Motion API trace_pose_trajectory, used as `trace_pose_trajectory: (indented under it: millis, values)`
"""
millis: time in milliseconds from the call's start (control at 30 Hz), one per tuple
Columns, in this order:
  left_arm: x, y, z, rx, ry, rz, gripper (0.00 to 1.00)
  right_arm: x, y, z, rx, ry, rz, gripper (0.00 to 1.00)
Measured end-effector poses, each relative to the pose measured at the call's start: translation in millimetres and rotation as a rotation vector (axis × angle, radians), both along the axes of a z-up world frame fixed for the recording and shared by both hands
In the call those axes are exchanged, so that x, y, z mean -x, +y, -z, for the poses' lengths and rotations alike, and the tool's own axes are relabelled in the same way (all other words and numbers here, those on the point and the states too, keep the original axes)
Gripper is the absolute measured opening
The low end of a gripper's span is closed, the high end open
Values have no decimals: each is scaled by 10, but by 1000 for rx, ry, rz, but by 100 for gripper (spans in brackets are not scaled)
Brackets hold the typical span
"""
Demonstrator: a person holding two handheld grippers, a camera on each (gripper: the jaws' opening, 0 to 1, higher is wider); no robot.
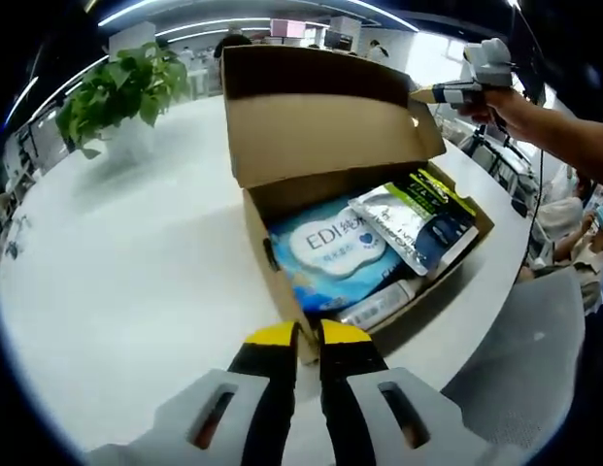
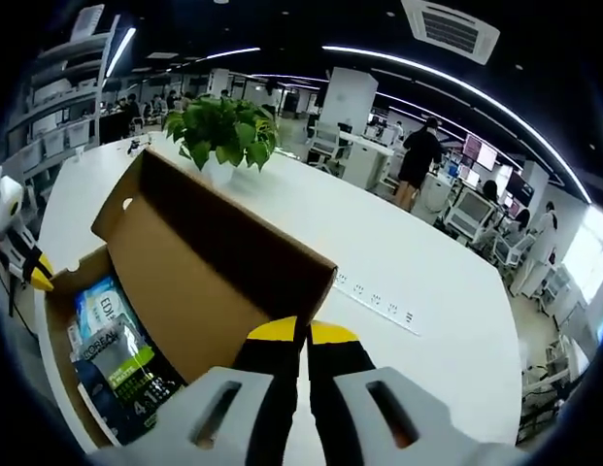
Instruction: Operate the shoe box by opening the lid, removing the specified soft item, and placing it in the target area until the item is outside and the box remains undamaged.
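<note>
An open-plan office with ceiling light strips surrounds a long white desk (image 1: 136, 252). In the left gripper view, a potted plant (image 1: 121, 92) stands toward the desk's far end, and the cardboard shoe box (image 1: 282, 199) sits near the desk's side edge with its lid (image 1: 320, 121) raised. Inside lie a blue soft pack (image 1: 330, 248) and a silver-and-green pouch (image 1: 413, 218) touching it. The left hand-held gripper (image 1: 309, 340) has its yellow-tipped jaws narrowly closed on the box's near wall. The right hand-held gripper (image 1: 447, 92), held by a hand (image 1: 510, 107), pinches the lid's far corner.

In the right gripper view, the right hand-held gripper (image 2: 306, 335) clamps the top edge of the lid (image 2: 214, 262) (jaws nearly together), and the box interior lies below-left with the blue soft pack (image 2: 95, 306) and pouch (image 2: 131, 374). The left hand-held gripper (image 2: 29, 262) meets the box's wall at the far left. The plant (image 2: 223, 126) stands just beyond the lid.
</note>
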State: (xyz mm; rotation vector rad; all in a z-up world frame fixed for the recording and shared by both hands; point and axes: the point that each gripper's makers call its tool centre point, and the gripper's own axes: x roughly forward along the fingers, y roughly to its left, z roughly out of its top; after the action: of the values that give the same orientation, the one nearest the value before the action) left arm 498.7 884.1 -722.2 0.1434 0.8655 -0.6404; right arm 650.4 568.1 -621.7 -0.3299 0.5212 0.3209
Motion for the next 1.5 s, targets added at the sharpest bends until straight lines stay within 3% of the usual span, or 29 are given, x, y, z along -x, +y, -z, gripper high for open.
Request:
trace_pose_trajectory:
  millis: [933, 1500]
  values:
    - [6, -6, -6, 7, 3, -18, 4, -279, -52, 401, 31, 78, 8, 0]
    - [-3, 1, -2, 16, 5, -25, 4, -395, -79, 749, 54, 163, 16, 1]
